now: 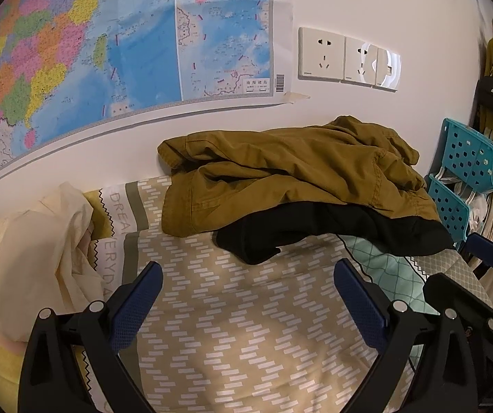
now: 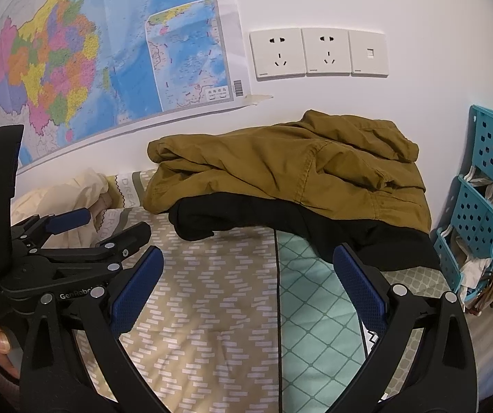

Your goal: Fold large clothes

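Note:
A crumpled mustard-brown jacket (image 1: pixel 291 168) lies in a heap at the far side of the bed against the wall, on top of a black garment (image 1: pixel 315 230). Both also show in the right wrist view, the jacket (image 2: pixel 281 172) and the black garment (image 2: pixel 281 220). My left gripper (image 1: pixel 248 285) is open and empty, above the patterned bedsheet (image 1: pixel 229 327), short of the clothes. My right gripper (image 2: pixel 248 272) is open and empty, also short of the clothes. The left gripper (image 2: pixel 102 227) shows at the left of the right wrist view, open.
A cream cloth (image 1: pixel 29 258) lies bunched at the bed's left. A blue plastic rack (image 1: pixel 467 172) with hangers stands right of the bed. A map (image 1: pixel 108 51) and wall sockets (image 1: pixel 346 56) are on the wall behind. A teal patterned cover (image 2: pixel 315 309) lies at right.

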